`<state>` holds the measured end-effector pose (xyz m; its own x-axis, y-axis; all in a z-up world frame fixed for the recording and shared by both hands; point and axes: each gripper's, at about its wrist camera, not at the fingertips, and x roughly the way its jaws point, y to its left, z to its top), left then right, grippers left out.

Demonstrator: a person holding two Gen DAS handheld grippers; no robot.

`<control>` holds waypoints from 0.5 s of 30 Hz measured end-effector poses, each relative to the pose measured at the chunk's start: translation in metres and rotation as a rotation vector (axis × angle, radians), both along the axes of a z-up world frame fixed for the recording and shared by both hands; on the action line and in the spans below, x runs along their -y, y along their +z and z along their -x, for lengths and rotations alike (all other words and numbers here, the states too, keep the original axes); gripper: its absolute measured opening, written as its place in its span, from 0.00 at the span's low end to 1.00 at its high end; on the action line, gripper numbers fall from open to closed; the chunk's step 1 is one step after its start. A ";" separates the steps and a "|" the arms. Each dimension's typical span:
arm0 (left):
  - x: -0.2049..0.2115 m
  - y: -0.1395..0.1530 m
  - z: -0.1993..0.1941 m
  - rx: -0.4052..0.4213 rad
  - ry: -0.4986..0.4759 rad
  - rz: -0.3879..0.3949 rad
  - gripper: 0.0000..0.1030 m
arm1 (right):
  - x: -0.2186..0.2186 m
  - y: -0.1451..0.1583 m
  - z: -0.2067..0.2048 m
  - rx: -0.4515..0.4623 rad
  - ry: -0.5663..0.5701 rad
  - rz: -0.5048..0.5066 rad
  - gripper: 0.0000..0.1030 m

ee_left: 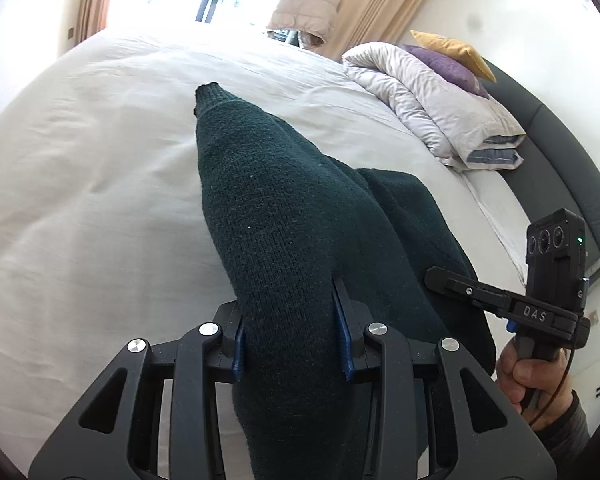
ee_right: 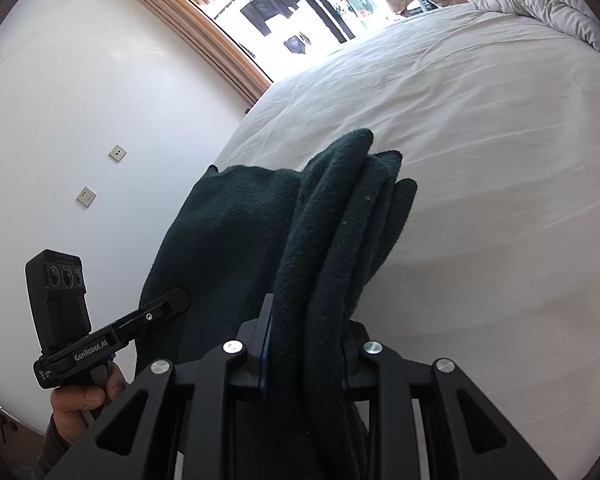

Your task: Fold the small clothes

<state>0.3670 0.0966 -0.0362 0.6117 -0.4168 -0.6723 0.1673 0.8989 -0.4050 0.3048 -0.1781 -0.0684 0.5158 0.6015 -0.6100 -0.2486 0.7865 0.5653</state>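
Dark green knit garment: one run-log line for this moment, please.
dark green knit garment | left tool clamped | right tool clamped on bunched folds | over white bed

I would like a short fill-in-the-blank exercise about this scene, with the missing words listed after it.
1. Both tongs grip a dark green ____.
2. The sweater lies on a ____ bed sheet.
3. On the folded duvet, a yellow pillow lies behind a ____ one.
4. The left tongs and the right tongs are both ____ on the sweater.

Missing words: sweater; white; purple; shut
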 end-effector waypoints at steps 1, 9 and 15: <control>-0.009 -0.001 -0.001 -0.004 0.006 -0.009 0.31 | -0.006 0.000 -0.002 -0.001 -0.003 -0.005 0.25; -0.015 -0.025 -0.017 -0.022 -0.005 0.032 0.31 | 0.022 -0.011 -0.005 -0.014 -0.058 0.011 0.25; 0.022 -0.028 -0.035 0.006 -0.040 0.002 0.31 | 0.059 -0.017 -0.019 -0.001 -0.102 0.006 0.25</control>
